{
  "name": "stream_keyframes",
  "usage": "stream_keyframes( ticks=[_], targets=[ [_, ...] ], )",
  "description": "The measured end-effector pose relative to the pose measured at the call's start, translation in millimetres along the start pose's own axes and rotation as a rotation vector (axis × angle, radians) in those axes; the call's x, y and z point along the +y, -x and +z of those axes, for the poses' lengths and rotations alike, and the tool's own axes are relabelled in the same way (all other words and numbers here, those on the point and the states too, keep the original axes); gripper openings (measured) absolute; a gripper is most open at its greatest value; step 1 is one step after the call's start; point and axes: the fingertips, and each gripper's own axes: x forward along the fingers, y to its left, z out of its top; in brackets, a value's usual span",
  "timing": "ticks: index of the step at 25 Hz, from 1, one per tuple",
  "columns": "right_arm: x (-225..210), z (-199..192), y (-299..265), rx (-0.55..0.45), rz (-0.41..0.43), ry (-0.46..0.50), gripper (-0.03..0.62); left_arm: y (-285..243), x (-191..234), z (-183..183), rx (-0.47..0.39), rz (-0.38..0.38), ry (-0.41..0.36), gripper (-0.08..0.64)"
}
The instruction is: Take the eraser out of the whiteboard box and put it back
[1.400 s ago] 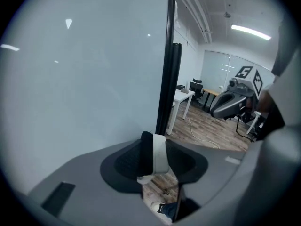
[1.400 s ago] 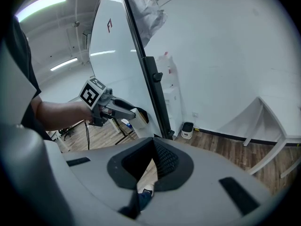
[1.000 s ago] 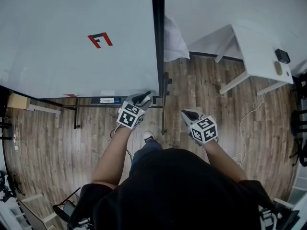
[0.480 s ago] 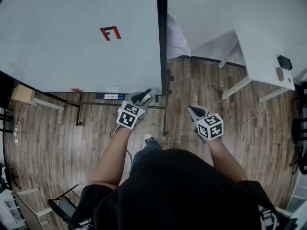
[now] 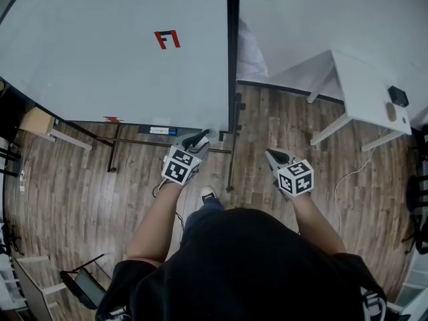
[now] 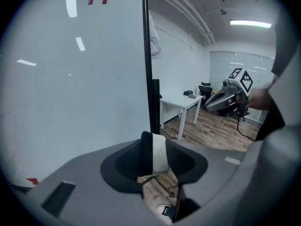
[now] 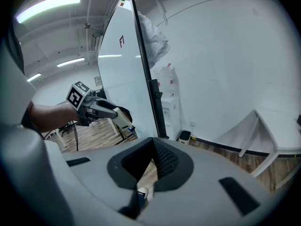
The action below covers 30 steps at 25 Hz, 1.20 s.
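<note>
Whiteboard (image 5: 120,52) ahead at left, table (image 5: 364,85) right of it, eraser (image 6: 159,152) in left gripper (image 5: 199,139)

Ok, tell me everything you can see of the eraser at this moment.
The eraser is a small block with a white body on one side and a black layer, probably felt, on the other. It stands on edge, clamped between the jaws of the left hand-held gripper, one pad on each face. It is in the air near the whiteboard's lower right corner and touches nothing else.

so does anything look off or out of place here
Nothing spilled or broken. Two small oddities: the eraser is clamped in the left tongs in mid-air, and a crumpled white cloth or bag hangs beside the whiteboard, by its black frame.
</note>
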Motion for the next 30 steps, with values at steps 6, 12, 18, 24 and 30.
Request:
stream_keyframes(
  ticks=[6, 12, 18, 24, 30],
  targets=[
    [8.6, 2.0, 6.3, -0.007, 0.018, 0.028, -0.006, 17.4, -7.1, -12.5, 0.006, 0.026, 0.005, 0.163],
    [15.8, -0.7, 13.1, 0.000, 0.035, 0.049, -0.006, 32.2, -14.1, -27.5, 0.016, 0.050, 0.009, 0.162],
    [21.4, -4.2, 16.3, 0.010, 0.054, 0.059, -0.006, 44.2, -26.0, -34.3, 0.025, 0.059, 0.010, 0.163],
    [26.6, -8.4, 19.3, 0.018, 0.071, 0.074, -0.006, 53.4, -30.1, -45.5, 0.039, 0.075, 0.021, 0.163],
    [28.7, -14.9, 25.1, 0.026, 0.077, 0.076, -0.006, 60.0, -34.5, -47.1, 0.029, 0.092, 0.038, 0.163]
  ],
)
